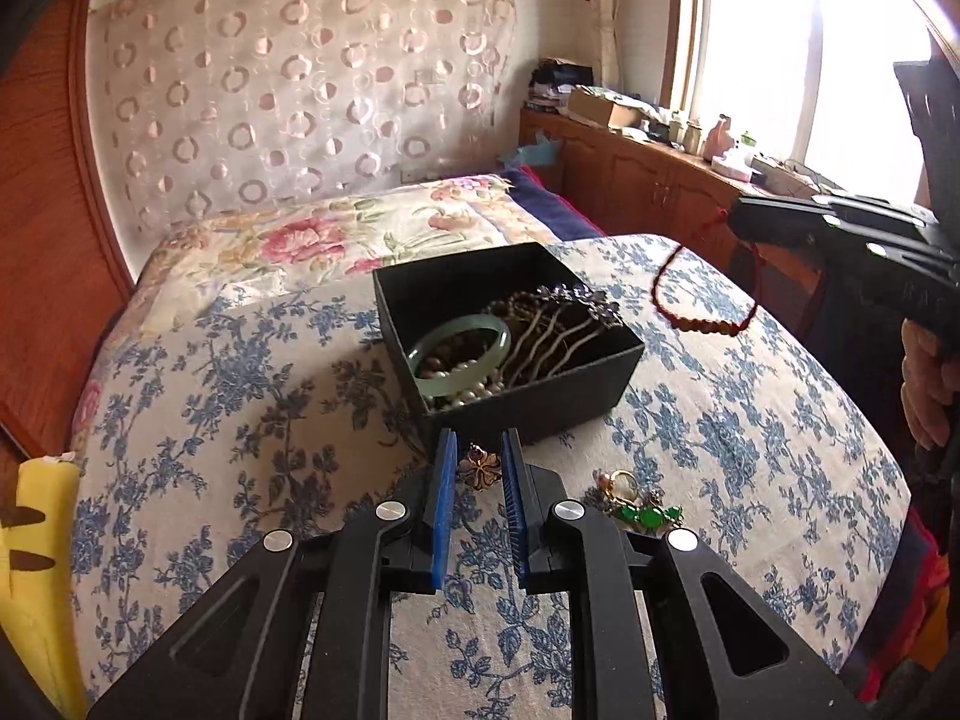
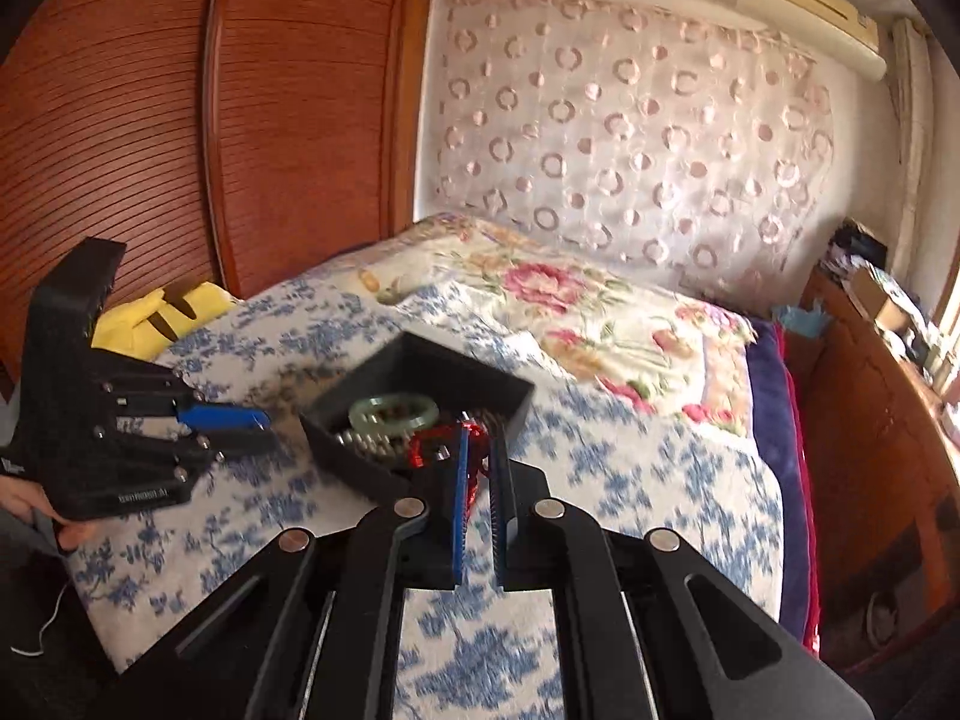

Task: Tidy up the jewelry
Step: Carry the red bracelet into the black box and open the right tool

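A black open box [image 1: 528, 396] stands on the blue-flowered cloth and holds a pale green bangle [image 1: 462, 354], pearls and a dark hair comb [image 1: 564, 312]. My left gripper [image 1: 477, 450] sits low just before the box, jaws narrowly apart around a purple flower brooch [image 1: 478, 468] on the cloth. A cluster of green and gold jewelry [image 1: 642, 507] lies to its right. My right gripper [image 2: 477, 441] is shut on a red cord bracelet [image 2: 420, 447], which hangs in the air to the right of the box [image 1: 708, 318]. The box [image 2: 360, 468] also shows in the right wrist view.
The cloth [image 1: 240, 420] covers a bed with a floral quilt [image 1: 312, 240]. A yellow plush [image 1: 36, 570] lies at the left edge. A wooden cabinet [image 1: 648, 180] with clutter stands under the window. A wooden wardrobe [image 2: 240, 120] is at the left.
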Demonstrator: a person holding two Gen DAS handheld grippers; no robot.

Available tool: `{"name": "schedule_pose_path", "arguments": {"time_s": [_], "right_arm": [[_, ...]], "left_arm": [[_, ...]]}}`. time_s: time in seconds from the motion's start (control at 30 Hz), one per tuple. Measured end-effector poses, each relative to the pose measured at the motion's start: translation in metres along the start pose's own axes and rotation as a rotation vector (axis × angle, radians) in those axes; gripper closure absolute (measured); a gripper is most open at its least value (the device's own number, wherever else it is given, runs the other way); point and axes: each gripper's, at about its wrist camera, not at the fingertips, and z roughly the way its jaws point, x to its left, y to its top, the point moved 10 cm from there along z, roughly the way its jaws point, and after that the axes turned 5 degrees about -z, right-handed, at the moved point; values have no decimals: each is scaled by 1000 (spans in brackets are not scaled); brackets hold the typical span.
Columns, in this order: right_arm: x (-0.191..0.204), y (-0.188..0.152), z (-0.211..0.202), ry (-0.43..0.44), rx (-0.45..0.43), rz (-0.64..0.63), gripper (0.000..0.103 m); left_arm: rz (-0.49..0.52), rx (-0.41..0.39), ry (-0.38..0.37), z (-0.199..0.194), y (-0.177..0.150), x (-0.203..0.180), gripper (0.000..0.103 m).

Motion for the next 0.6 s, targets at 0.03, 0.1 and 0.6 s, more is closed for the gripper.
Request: {"name": "schedule_pose_path", "arguments": {"time_s": [0.03,0.1,0.6], "right_arm": [[2,3,3,2,2,-5,96],[5,12,11,4,5,-20,95],[12,39,83,37,80,-33,95]], "left_arm": [[-1,-1,2,0,0,1,89],[-4,-4,5,-1,2,4,89],[-17,-29,25,-4,16,19,89]]}}
